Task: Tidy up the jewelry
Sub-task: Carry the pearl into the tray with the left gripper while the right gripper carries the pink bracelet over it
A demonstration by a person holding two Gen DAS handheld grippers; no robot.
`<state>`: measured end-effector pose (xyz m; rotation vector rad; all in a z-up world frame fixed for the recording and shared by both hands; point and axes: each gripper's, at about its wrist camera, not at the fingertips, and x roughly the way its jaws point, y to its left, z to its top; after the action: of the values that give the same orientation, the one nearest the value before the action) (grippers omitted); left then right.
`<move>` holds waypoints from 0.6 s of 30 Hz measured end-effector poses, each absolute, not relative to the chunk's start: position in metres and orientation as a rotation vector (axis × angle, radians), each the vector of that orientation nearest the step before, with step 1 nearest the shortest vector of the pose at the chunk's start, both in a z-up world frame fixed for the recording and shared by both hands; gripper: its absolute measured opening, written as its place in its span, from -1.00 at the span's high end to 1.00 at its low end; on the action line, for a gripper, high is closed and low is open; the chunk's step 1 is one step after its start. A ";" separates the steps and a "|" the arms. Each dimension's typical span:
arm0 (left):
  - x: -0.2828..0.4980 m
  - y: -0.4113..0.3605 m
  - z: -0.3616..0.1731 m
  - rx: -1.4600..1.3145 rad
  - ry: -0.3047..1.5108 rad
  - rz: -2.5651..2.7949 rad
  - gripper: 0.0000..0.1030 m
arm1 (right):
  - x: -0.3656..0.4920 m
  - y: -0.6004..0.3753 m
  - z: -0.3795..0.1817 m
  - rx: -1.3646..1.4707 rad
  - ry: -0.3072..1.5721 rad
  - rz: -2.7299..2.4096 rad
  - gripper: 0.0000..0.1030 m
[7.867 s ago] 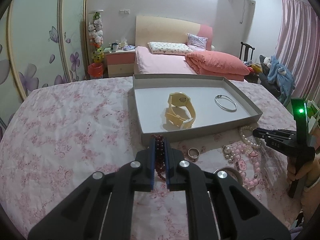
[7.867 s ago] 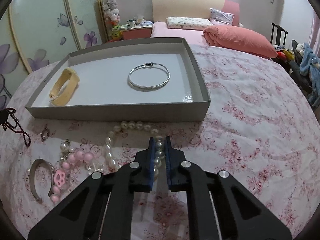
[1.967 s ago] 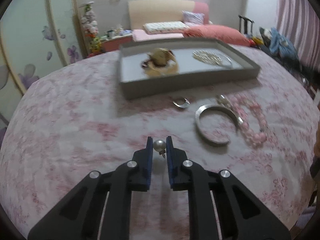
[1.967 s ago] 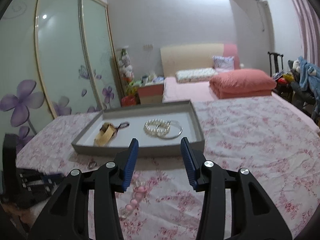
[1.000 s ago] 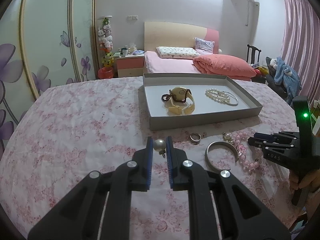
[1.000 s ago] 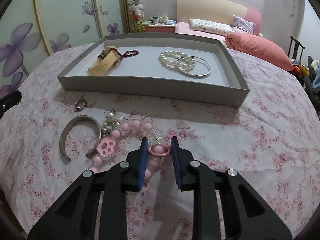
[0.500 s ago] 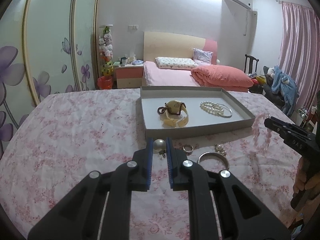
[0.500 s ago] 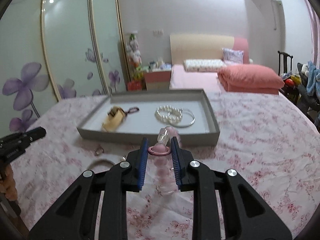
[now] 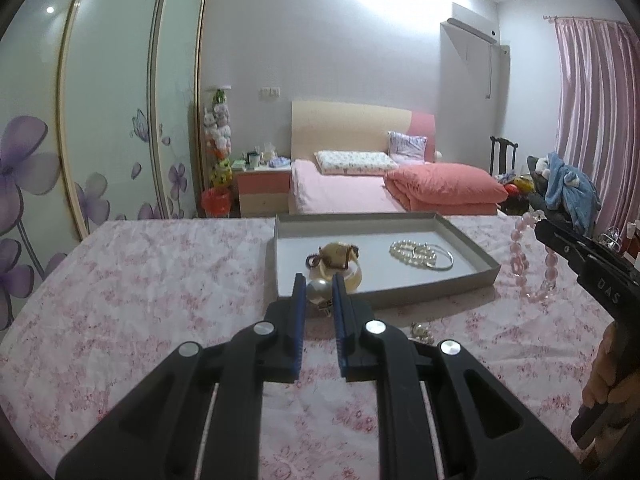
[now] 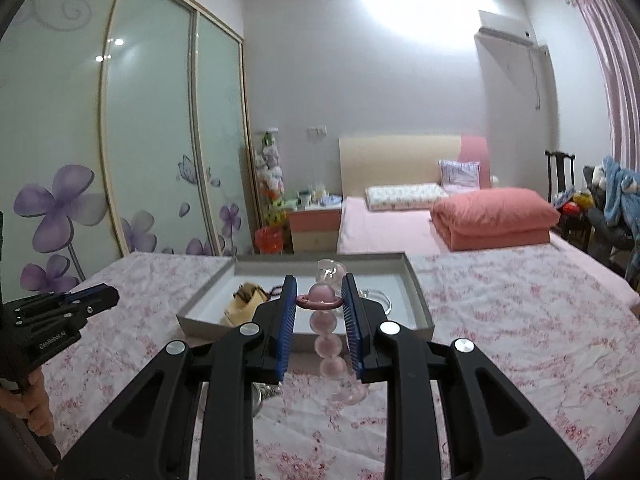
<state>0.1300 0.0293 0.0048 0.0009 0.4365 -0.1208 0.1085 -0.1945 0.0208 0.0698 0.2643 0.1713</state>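
My left gripper (image 9: 319, 286) is shut on a pearl earring (image 9: 319, 291), held above the floral cloth just before the grey tray (image 9: 476, 280). The tray holds a yellow watch (image 9: 340, 260) with a dark bead string and a pearl necklace (image 9: 414, 252) on a silver bangle. My right gripper (image 10: 319, 294) is shut on a pink bead bracelet (image 10: 330, 344) that hangs below it, lifted in front of the tray (image 10: 424, 312). In the left wrist view the bracelet (image 9: 520, 264) dangles from the right gripper to the right of the tray.
A small pearl piece (image 9: 420, 332) lies on the cloth near the tray's front wall. A silver cuff (image 10: 266, 394) peeks out under my right gripper. The left gripper (image 10: 68, 308) shows at the left. A bed (image 9: 360, 192) stands behind the table.
Both grippers have risen and moved toward the tray. The pink bracelet has left the cloth and now hangs in the air from the right gripper. The left keeps hold of the pearl earring.
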 end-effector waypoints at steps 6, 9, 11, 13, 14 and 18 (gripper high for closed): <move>0.124 0.017 0.011 0.028 0.378 -0.102 0.73 | 0.100 -0.188 0.026 0.036 0.192 0.159 0.53; 0.121 0.010 0.014 0.043 0.348 -0.094 0.73 | 0.096 -0.185 0.028 0.015 0.156 0.150 0.53; 0.120 0.007 0.015 0.047 0.338 -0.093 0.73 | 0.094 -0.183 0.029 0.003 0.137 0.143 0.53; 0.121 0.004 0.016 0.046 0.333 -0.095 0.73 | 0.092 -0.182 0.029 -0.001 0.122 0.138 0.53; 0.120 0.003 0.016 0.044 0.331 -0.095 0.73 | 0.091 -0.182 0.029 -0.002 0.111 0.134 0.53; 0.123 -0.001 0.017 0.028 0.329 -0.096 0.73 | 0.087 -0.182 0.030 0.000 0.079 0.125 0.53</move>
<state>0.1228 -0.0006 0.0170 0.0280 0.3294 -0.0963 0.0873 -0.1819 0.0305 0.0003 0.0790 0.1255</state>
